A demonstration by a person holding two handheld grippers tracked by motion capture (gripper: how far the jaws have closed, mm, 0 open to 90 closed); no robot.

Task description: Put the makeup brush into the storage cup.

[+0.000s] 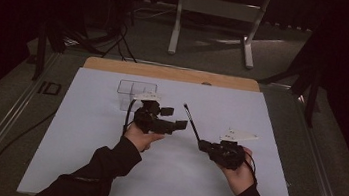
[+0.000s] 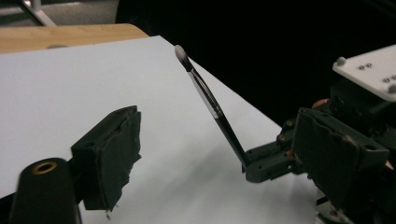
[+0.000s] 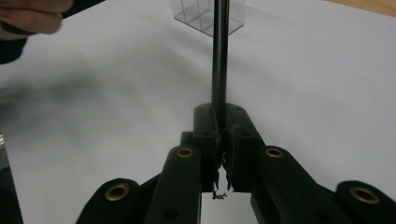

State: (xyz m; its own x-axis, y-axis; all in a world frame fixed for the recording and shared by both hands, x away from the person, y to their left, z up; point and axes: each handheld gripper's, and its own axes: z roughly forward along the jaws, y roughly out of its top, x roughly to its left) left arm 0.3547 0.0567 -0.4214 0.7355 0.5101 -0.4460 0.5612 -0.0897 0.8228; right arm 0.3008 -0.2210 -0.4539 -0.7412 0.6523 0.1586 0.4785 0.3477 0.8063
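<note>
High view: your right gripper (image 1: 203, 145) sits right of centre in the frame, jaws pressed together on the lower end of a thin black brush (image 1: 191, 123). The brush slants up and to the left from the jaws, its tip raised above the white sheet (image 1: 79, 157) that covers the table (image 1: 165, 72). Your left gripper (image 1: 174, 118) sits at centre frame, just left of the brush, jaws apart and pointing right toward it — nothing lies between them. A clear plastic box (image 1: 135, 93) stands on the sheet just above your left hand (image 1: 140, 136), toward the upper middle of the frame. Your right hand (image 1: 238, 175) is at lower right.

Left gripper view: your left gripper's two padded jaws stand wide apart, one at lower left and one at right of the frame, with bare sheet between them. The brush (image 2: 212, 105) crosses the middle of the frame, tilted, its pale bristle tip at upper centre and its handle clamped in the right gripper (image 2: 261, 163) at lower right. Your left jaws do not touch it.

Right gripper view: your right gripper (image 3: 223, 133) is closed tight on the brush handle (image 3: 219, 51), which rises straight up the centre of the frame from the pinched pads. The clear box (image 3: 205, 16) stands at the top edge — behind the handle, divided into compartments. Part of your left hand (image 3: 32, 16) shows blurred at upper left.
</note>
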